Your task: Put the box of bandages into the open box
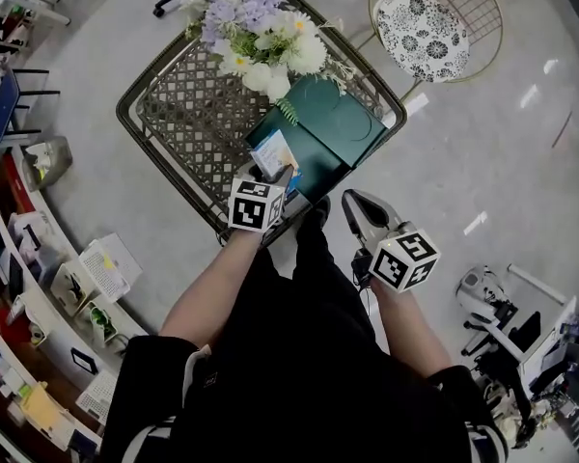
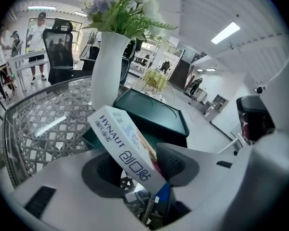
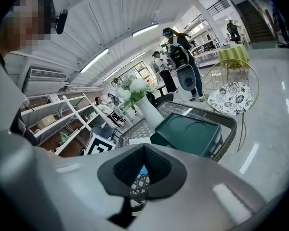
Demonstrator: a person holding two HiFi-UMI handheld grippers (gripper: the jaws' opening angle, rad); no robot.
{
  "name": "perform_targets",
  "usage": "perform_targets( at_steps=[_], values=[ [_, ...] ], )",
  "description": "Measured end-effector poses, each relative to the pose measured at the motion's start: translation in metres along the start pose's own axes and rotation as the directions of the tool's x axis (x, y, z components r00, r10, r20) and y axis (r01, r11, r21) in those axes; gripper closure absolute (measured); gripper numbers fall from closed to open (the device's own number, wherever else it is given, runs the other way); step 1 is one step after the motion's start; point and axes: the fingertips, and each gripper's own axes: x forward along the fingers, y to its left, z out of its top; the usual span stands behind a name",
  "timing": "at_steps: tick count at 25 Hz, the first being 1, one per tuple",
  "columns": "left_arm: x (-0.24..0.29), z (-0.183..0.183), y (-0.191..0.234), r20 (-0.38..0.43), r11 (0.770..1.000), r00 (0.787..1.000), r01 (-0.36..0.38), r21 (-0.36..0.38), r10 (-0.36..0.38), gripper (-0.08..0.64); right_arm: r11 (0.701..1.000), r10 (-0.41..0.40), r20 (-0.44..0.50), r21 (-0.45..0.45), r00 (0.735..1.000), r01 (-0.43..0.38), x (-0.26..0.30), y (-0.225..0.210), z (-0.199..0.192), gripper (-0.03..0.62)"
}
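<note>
Over wicker table (image 1: 174, 114) by open box (image 1: 343, 128), box of bandages (image 2: 125, 148) tilted between spread left gripper (image 2: 142, 170); right gripper (image 3: 143, 170) pressed together.

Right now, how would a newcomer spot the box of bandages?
On the wicker table, in front of the dark green open box beside the flower vase, the box of bandages stands tilted between the jaws of the left gripper. It is the only white-and-blue carton, with HYNAUT printed on its side.

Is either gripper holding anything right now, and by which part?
Nothing clamped: the left gripper straddles the lower end of the tilted bandage box, pads looking slack. The right gripper is shut, empty.
</note>
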Motion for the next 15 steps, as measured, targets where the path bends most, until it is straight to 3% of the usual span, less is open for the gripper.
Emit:
perform_targets(
  at_steps=[4,15],
  values=[
    [0.002,-0.012,0.004,-0.047,1.000,0.999,-0.012,0.007,0.013,0.291,1.000,-0.009,0.002,0.009,1.000,0.009,-0.003,0.000,-0.003,0.583],
    [-0.004,-0.019,0.017,-0.120,0.997,0.993,-0.004,-0.079,-0.006,0.236,1.000,0.007,0.009,0.023,1.000,-0.007,0.002,0.008,0.000,0.583]
  ],
)
